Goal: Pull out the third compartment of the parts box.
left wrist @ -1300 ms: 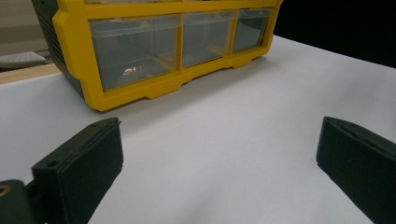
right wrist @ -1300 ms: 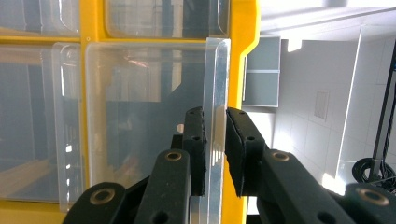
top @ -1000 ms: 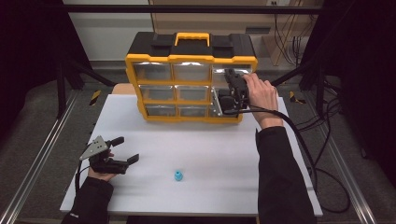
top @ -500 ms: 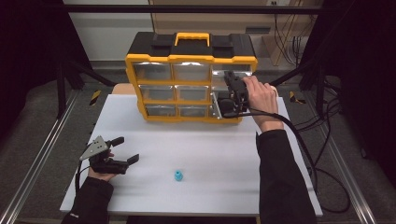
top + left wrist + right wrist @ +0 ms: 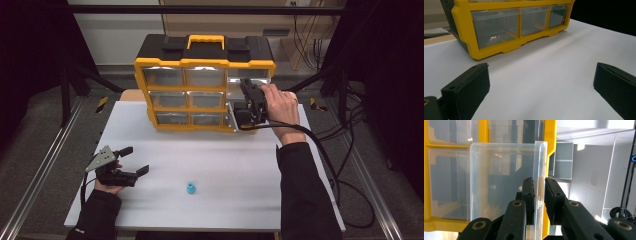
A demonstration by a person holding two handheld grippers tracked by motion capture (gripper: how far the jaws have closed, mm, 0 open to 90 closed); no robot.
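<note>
A yellow and black drawer organizer (image 5: 205, 60) stands at the back of the white table (image 5: 225, 165). My right gripper (image 5: 244, 109) is at its right column, shut on the wall of a clear plastic drawer (image 5: 231, 118) that sticks out of the frame. In the right gripper view the drawer (image 5: 501, 177) is pinched between the pads of the gripper (image 5: 539, 185), beside the yellow frame (image 5: 550, 145). My left gripper (image 5: 137, 160) rests open at the table's front left, nothing between its fingers (image 5: 471, 85). A small blue piece (image 5: 190, 188) lies on the table to its right.
The organizer (image 5: 461, 15) has several other clear drawers, all pushed in. A black cable (image 5: 320, 155) trails from the right gripper over the table's right edge. Metal rails (image 5: 40, 170) run along both sides of the table.
</note>
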